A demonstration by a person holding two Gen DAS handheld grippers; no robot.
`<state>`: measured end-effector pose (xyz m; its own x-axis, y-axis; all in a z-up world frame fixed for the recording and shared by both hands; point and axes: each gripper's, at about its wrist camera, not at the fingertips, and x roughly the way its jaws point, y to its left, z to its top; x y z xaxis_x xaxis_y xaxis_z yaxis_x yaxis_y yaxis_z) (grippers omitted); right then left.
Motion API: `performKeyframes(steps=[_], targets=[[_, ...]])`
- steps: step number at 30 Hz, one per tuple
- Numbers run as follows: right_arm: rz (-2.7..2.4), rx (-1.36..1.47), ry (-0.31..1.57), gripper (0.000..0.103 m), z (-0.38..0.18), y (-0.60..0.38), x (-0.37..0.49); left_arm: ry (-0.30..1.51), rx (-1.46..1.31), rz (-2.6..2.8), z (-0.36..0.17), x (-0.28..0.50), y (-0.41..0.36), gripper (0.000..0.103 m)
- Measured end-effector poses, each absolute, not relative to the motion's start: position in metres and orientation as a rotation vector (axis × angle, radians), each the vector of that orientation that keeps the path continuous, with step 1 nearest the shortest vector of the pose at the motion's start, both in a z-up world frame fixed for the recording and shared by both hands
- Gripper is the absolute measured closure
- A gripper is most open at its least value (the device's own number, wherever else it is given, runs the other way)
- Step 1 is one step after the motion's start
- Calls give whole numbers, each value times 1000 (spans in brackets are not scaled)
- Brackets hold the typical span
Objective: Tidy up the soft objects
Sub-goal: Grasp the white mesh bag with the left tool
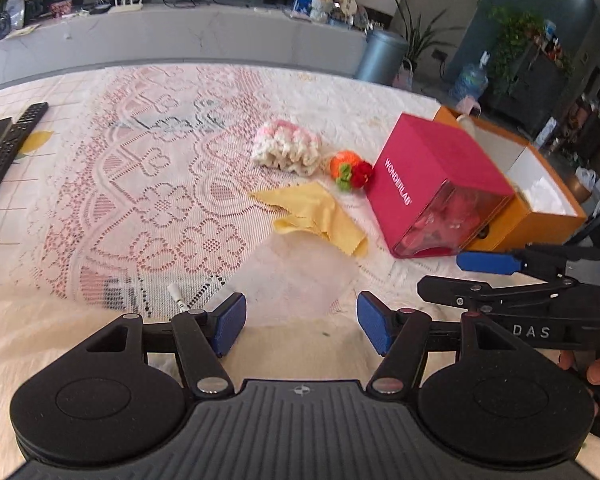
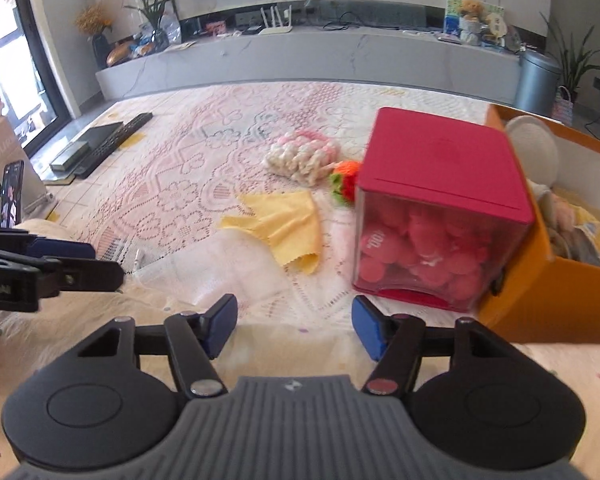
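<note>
A yellow cloth (image 1: 318, 216) (image 2: 282, 228) lies crumpled on the lace tablecloth. Behind it sit a white-and-pink knitted piece (image 1: 286, 147) (image 2: 304, 156) and an orange, red and green crocheted toy (image 1: 350, 170) (image 2: 344, 182). An open orange box (image 1: 528, 200) (image 2: 540, 280) at the right holds several soft items. My left gripper (image 1: 301, 326) is open and empty, low over the near table edge. My right gripper (image 2: 294, 326) is open and empty, short of the cloth. Each gripper also shows in the other's view, the right one (image 1: 488, 262) and the left one (image 2: 60, 256).
A pink Wonderlab box (image 1: 432, 188) (image 2: 440, 216) with a clear front stands against the orange box. Two remote controls (image 1: 14, 136) (image 2: 112, 136) and a dark flat device lie at the far left. A small white stick (image 1: 178, 294) lies near the left gripper.
</note>
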<state>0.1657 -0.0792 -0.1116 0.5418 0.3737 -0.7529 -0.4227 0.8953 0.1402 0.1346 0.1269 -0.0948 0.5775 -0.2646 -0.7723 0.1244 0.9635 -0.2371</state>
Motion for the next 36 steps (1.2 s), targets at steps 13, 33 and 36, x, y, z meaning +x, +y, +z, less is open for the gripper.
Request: performKeyframes(steps=[13,33,36], targets=[[522,-86,1001,72,-164,-51,212,1113,-8,-344,-143,217,105,22],[570,-10,996,94,-178,-59,218,1174,61,-424,-150,220,89,24],[570,13,1006,95,-178,-62,219,1141,170,-395,-145,216,84,21]])
